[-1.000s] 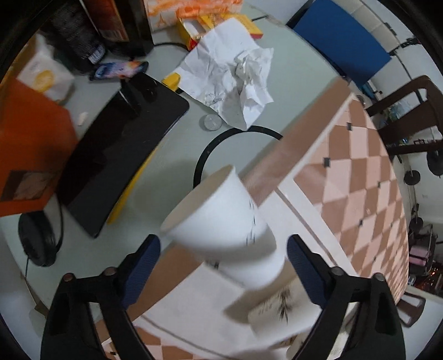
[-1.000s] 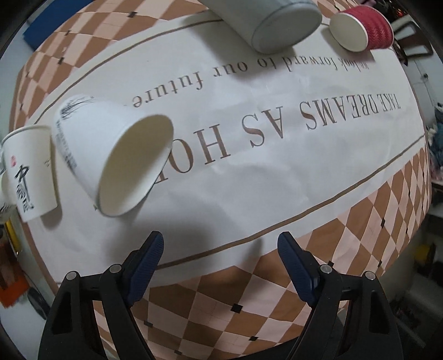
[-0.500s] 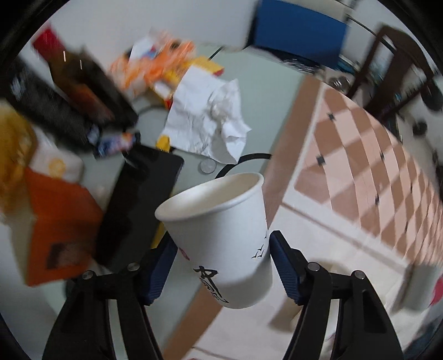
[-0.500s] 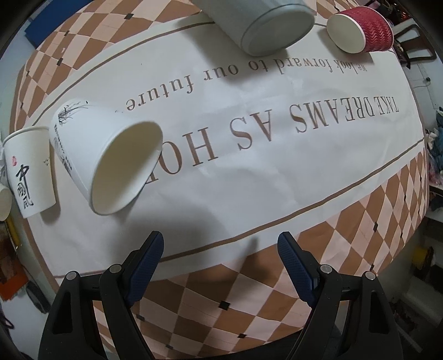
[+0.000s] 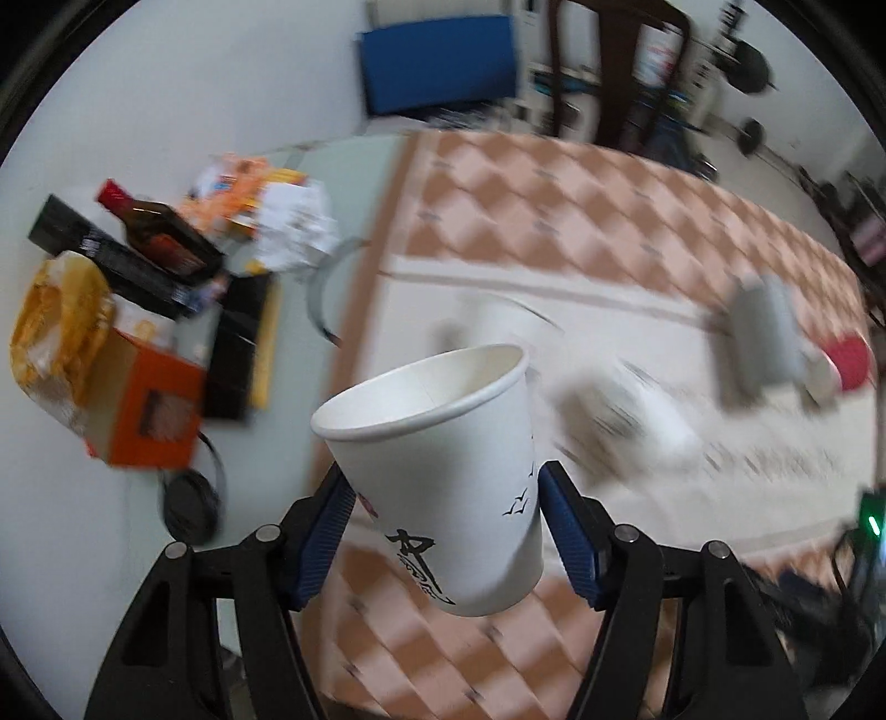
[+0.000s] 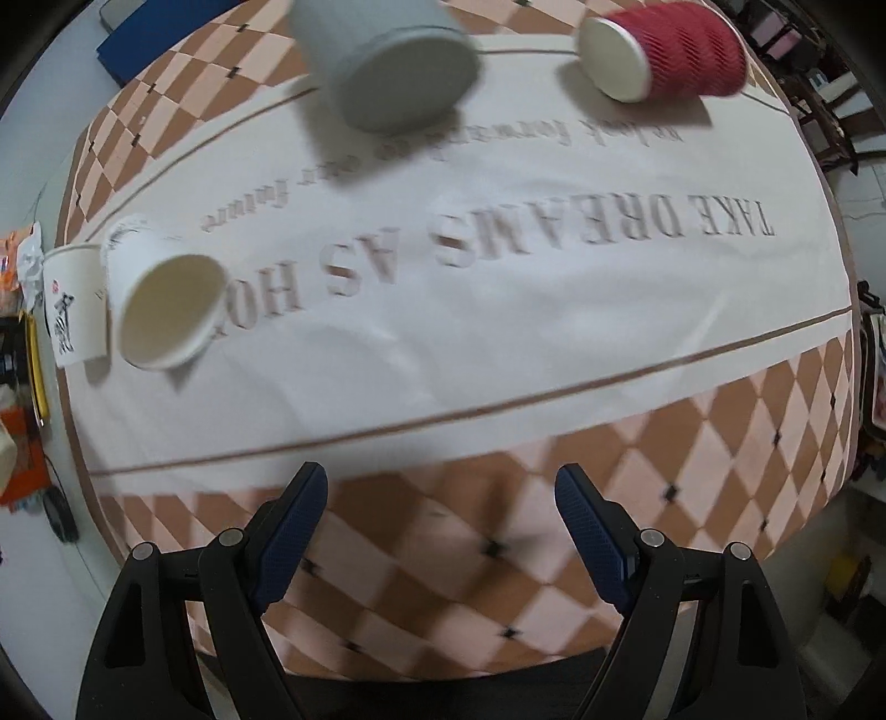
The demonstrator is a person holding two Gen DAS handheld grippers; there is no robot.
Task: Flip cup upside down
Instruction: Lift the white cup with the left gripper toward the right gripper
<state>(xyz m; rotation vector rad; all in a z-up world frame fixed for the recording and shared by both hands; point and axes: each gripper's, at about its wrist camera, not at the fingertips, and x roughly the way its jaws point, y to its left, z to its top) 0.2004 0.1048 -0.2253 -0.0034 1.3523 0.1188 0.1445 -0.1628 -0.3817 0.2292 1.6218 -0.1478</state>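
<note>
My left gripper is shut on a white paper cup with black calligraphy, held mouth up and a little tilted above the table's near edge. In the right wrist view a white cup lies on its side with its mouth towards me, and another white printed cup stands upside down just left of it. My right gripper is open and empty above the checkered edge of the cloth.
A grey cup and a red ribbed cup lie on their sides at the far side of the cloth. Left of the cloth are an orange box, a bottle, crumpled paper and a black tablet.
My left gripper has closed on the white cup, lifted it and swung right, so the cloth and other cups came into view. My right gripper has drawn back towards the table's near edge.
</note>
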